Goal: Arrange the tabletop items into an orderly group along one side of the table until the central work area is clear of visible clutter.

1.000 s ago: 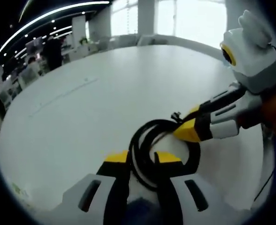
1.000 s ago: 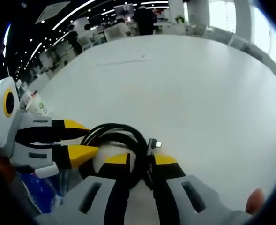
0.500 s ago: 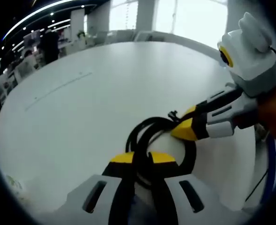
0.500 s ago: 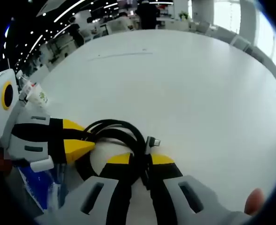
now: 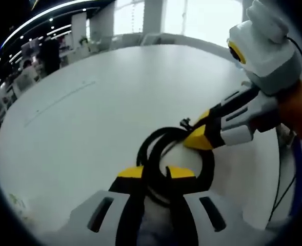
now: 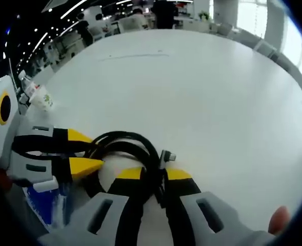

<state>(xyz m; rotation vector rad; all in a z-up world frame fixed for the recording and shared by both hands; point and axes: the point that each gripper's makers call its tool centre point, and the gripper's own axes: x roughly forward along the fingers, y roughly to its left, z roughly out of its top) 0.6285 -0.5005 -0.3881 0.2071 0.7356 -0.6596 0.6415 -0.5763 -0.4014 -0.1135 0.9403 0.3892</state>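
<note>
Near the lower middle of the left gripper view, the coiled black cable (image 5: 174, 159) lies on the white worktop (image 5: 89, 118), and the left gripper (image 5: 156, 173) has its jaws pinching the near side of the coil. The right gripper (image 5: 197, 134) reaches in from the right with its yellow-tipped jaws closed on the far side of the same coil, by the plug end. With two grips on one loose bundle, the risk I judge here is that the hands pull apart or twist unevenly, so loops slip free and the coil springs open across the middle of the worktop.

In the right gripper view, the right gripper (image 6: 153, 174) pinches the cable (image 6: 125, 148) beside its silver plug (image 6: 167, 156), which sticks up and to the right of the jaws. The left gripper (image 6: 86, 152) holds the opposite side from the left. The coil is a flattened oval, its long axis running roughly between the two grips. A bottle (image 6: 38, 96) lies well apart, near the worktop's left edge.
</note>
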